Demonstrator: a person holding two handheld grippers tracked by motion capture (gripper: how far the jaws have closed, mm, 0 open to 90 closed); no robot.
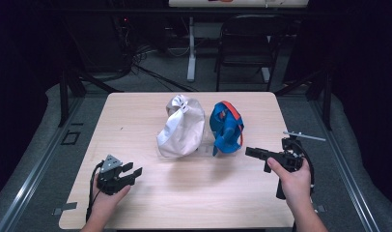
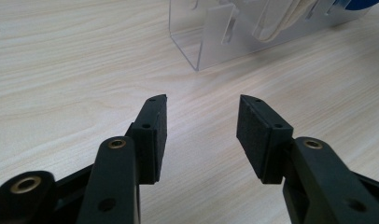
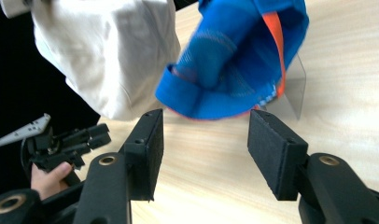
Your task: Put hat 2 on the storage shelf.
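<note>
Resting low at the near left corner of the wooden table (image 1: 136, 116), the left gripper (image 1: 130, 173) lies in the person's left hand (image 1: 106, 200) with its jaws spread and nothing between them; in the left gripper view its pads (image 2: 156, 135) frame bare wood, and the corner of a clear acrylic stand (image 2: 211, 42) sits well ahead of them, so this gripper looks parked rather than engaged. Toward the middle of the table, a white cap (image 1: 181, 126) and, just to its right, a blue cap with orange trim (image 1: 227, 126) are propped on edge on that stand, which seems meant to keep them upright and side by side. Further right, the right gripper (image 1: 256, 153) is held by the right hand (image 1: 293, 180) above the table's right edge, pointing left at the blue cap. Its jaws stand wide apart and empty. In the right gripper view, the blue cap's brim hangs just above and beyond the pads (image 3: 148, 144), close to them but apparently not touching. The white cap sits off toward the left pad.
</note>
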